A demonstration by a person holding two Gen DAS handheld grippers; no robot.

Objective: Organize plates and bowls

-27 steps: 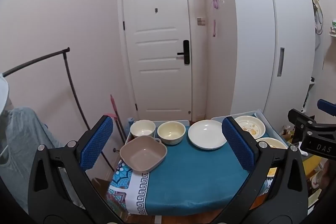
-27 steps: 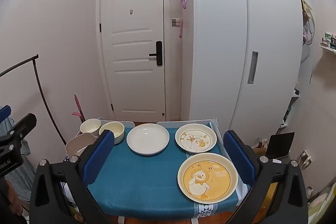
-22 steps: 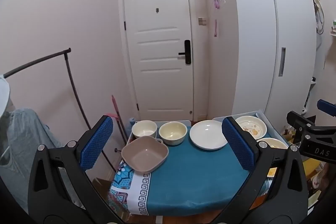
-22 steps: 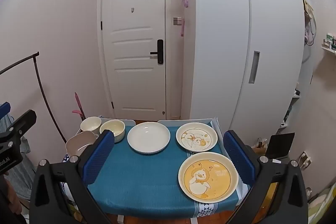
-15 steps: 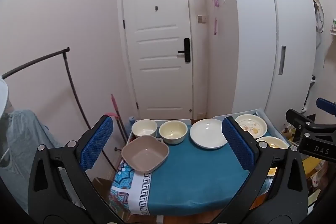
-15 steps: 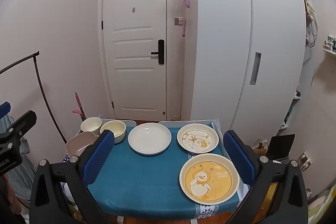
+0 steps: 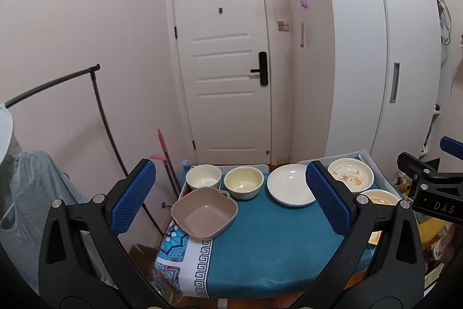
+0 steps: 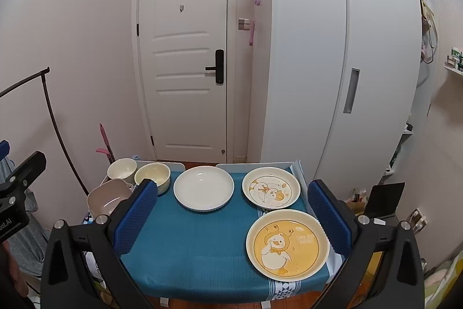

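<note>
Barely anything has shifted over the last second: the teal-clothed table holds the same spread, yellow duck plate nearest, plain white plate midway, brown square bowl at the left edge. Both the left gripper and right gripper still hover spread wide and empty, so sorting hasn't begun.

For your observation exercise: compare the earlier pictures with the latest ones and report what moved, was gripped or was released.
Nothing visibly changed. Both claws, left and right, hang open and empty above the blue-clothed table; the taupe square plastic bowl, the plain white round plate and the yellow duck-print plate lie untouched.
</note>
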